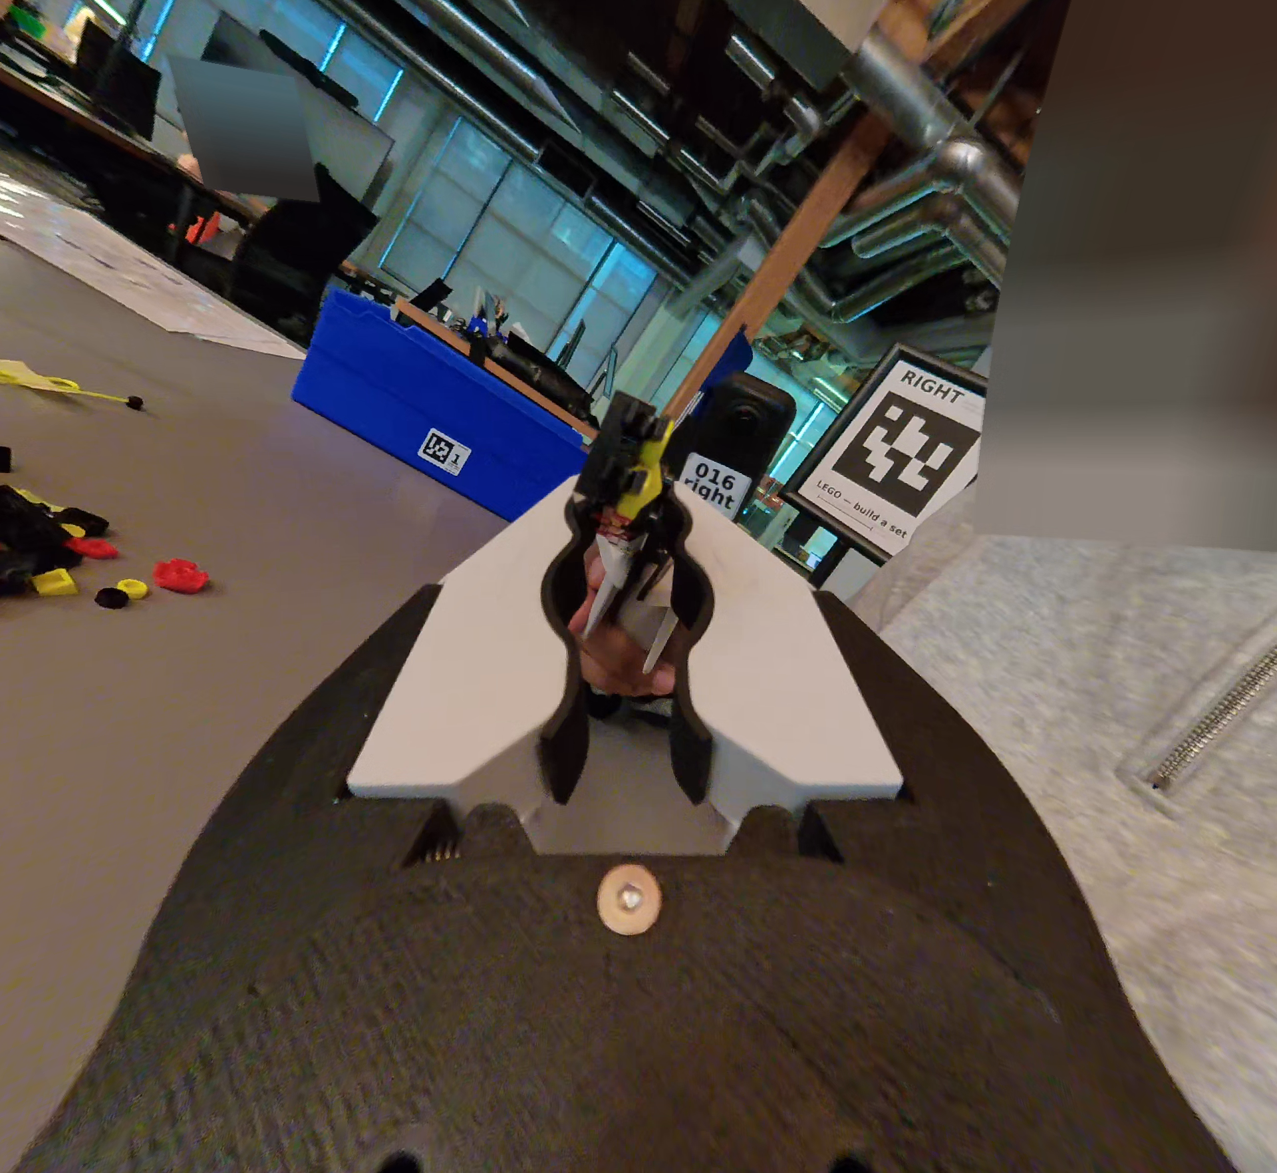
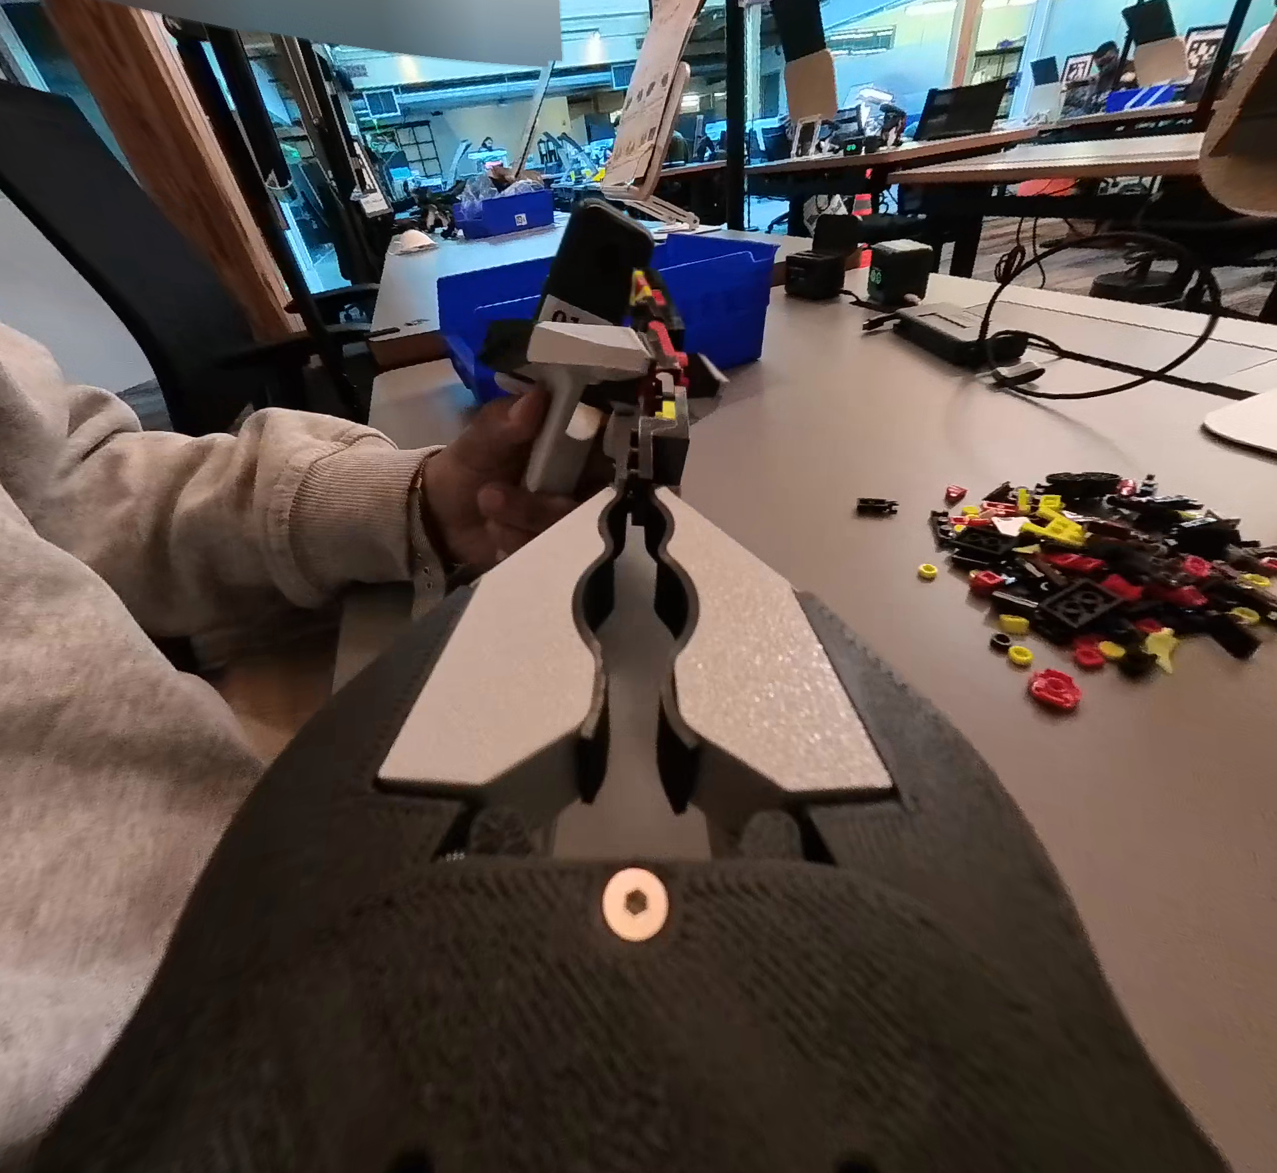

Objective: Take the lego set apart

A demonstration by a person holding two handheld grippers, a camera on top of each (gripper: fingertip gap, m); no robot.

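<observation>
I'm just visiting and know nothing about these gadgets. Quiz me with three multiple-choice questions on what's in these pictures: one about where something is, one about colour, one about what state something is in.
1. Where does the pile of loose bricks lie?
A. On the grey table
B. Inside the blue bin
C. On the chair

2. What colours are the loose bricks?
A. Green and white
B. Black, red and yellow
C. Blue and orange

3. How is the lego assembly placed?
A. Flat on the table
B. Lying in the bin
C. Held up between the right gripper and left gripper

Answers: 1 A, the bricks are scattered on the tabletop. 2 B, only those colours show. 3 C, both grippers are closed on it above the table.
</observation>
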